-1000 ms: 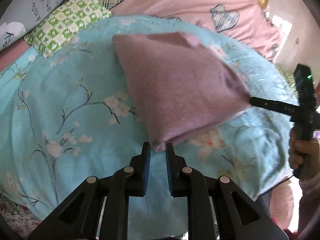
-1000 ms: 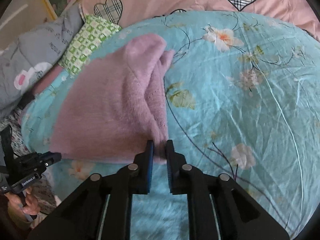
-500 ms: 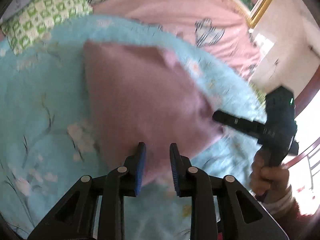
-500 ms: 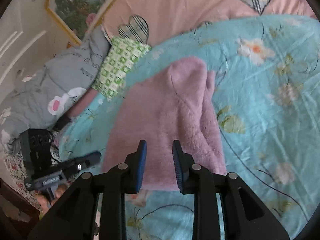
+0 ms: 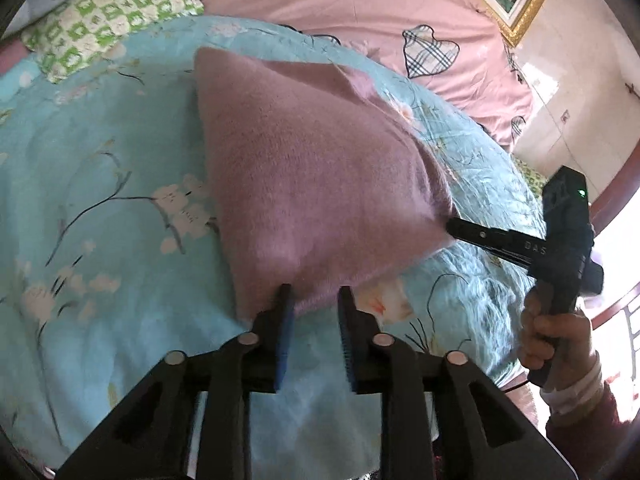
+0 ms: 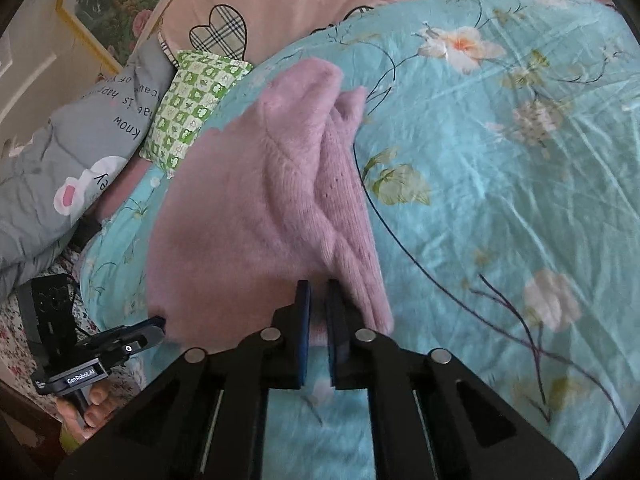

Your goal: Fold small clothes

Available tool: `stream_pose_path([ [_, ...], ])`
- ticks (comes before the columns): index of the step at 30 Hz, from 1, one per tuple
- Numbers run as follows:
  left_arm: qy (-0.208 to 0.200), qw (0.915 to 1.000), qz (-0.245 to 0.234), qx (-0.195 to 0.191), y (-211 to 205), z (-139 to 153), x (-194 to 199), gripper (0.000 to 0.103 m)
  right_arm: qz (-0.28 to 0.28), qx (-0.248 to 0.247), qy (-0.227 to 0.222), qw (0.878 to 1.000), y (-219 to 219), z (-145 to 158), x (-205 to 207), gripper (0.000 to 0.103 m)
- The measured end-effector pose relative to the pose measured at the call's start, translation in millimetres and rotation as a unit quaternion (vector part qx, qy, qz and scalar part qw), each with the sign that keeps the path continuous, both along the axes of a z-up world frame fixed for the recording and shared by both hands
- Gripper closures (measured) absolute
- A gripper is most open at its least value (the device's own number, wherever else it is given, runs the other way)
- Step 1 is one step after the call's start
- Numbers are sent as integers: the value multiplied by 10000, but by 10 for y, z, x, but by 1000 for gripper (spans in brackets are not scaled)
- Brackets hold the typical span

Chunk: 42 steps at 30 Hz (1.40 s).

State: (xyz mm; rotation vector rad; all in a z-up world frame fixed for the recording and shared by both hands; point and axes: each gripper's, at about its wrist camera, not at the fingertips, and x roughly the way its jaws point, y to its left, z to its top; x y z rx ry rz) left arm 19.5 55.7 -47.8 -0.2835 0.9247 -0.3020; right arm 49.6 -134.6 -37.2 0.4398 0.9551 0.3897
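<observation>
Now pinching the near edge of the pink sweater (image 5: pixel 320 168) again with the right hand-held gripper (image 6: pixel 318 292), keeping the left hand-held gripper (image 5: pixel 316 300) wide open at that edge after letting go, with it lying flat on the blue bed (image 5: pixel 100 200), likely ready for another fold.

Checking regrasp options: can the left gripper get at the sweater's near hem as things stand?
Probably yes. The left gripper sits open right at the near edge of the pink sweater, with nothing between. The right gripper holds the other near corner, off to the side.
</observation>
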Motion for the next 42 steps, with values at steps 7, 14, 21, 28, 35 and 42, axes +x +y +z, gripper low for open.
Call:
stream_pose_path([
  [7,-297,9984,314,372,-99,222,-272,42,-40,-204,-346,9992,12,305,-287,84],
  [14,-420,9971,475,427,-116,341,-396,22,-102,-273,-681,9973,-10,510,-567,56],
  [21,-391,9958,674,470,-38,282,-523,21,-147,-629,-880,9940,70,487,-872,54],
  [28,-577,9916,719,908,-77,174,-723,20,-107,-919,-1228,9881,162,364,-1147,32],
  [35,-572,9877,642,1302,-122,97,-757,17,20,-915,-1262,9878,192,263,-1209,21],
  [42,-540,9812,757,1690,-62,264,-623,16,485,-1079,-1117,9867,387,352,-1103,16],
])
